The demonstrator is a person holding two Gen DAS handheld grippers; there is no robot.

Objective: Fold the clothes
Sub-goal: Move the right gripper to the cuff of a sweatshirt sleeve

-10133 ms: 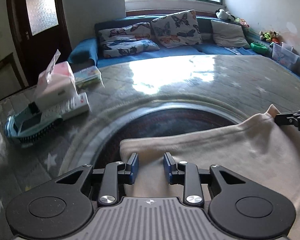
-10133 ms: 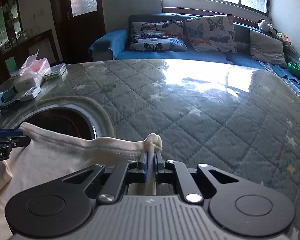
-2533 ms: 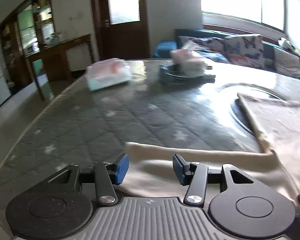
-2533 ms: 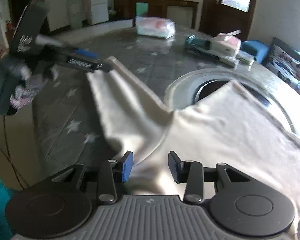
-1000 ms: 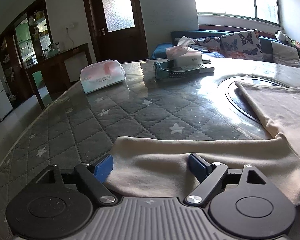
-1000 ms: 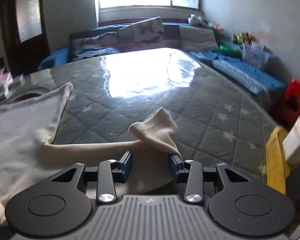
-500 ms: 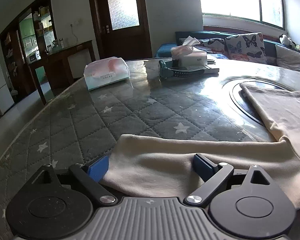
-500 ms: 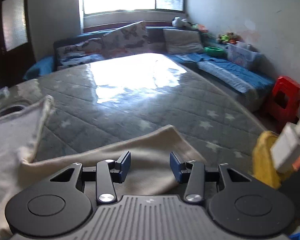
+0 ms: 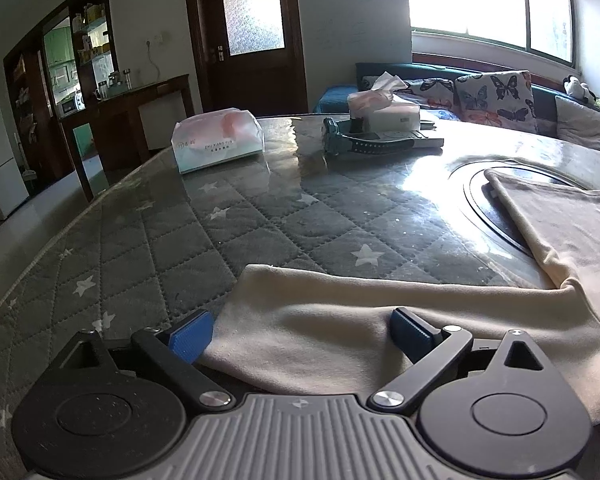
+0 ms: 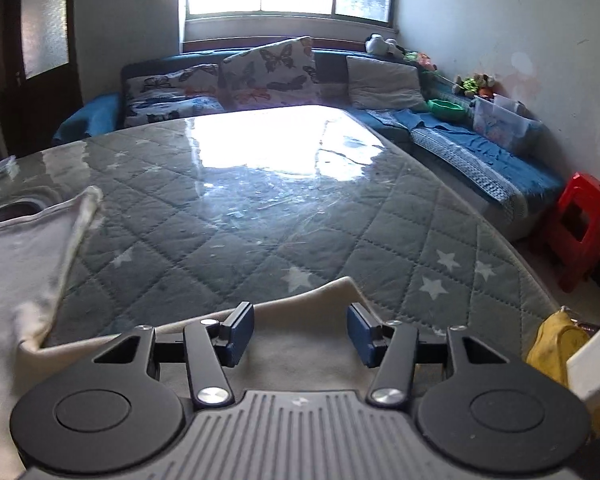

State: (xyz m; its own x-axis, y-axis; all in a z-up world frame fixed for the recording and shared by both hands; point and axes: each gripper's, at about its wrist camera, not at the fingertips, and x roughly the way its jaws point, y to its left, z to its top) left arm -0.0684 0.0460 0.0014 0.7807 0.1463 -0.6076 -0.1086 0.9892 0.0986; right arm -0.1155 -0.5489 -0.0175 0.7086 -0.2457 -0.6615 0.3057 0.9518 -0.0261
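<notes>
A cream shirt (image 9: 380,312) lies spread flat on the quilted star-patterned table (image 9: 228,240). One sleeve stretches toward the table's left edge, and my left gripper (image 9: 300,334) hovers over it with its jaws opening wide; the blue pads (image 9: 190,334) stand clear of the cloth. In the right wrist view the shirt's other sleeve (image 10: 308,320) lies flat under my right gripper (image 10: 300,334). Those jaws are opening too, and nothing is pinched between the pads. The shirt's body (image 10: 16,264) runs off to the left.
A pink tissue pack (image 9: 218,144), a tissue box (image 9: 384,110) and a teal brush (image 9: 364,144) sit at the table's far side. A dark round inset (image 9: 500,204) lies partly under the shirt. A sofa with cushions (image 10: 268,76) and a red stool (image 10: 584,224) stand beyond the table.
The left jaws spread wider over the sleeve. The right sleeve, bunched and folded a second ago, now lies flat; the right jaws widened and the right gripper shifted sideways.
</notes>
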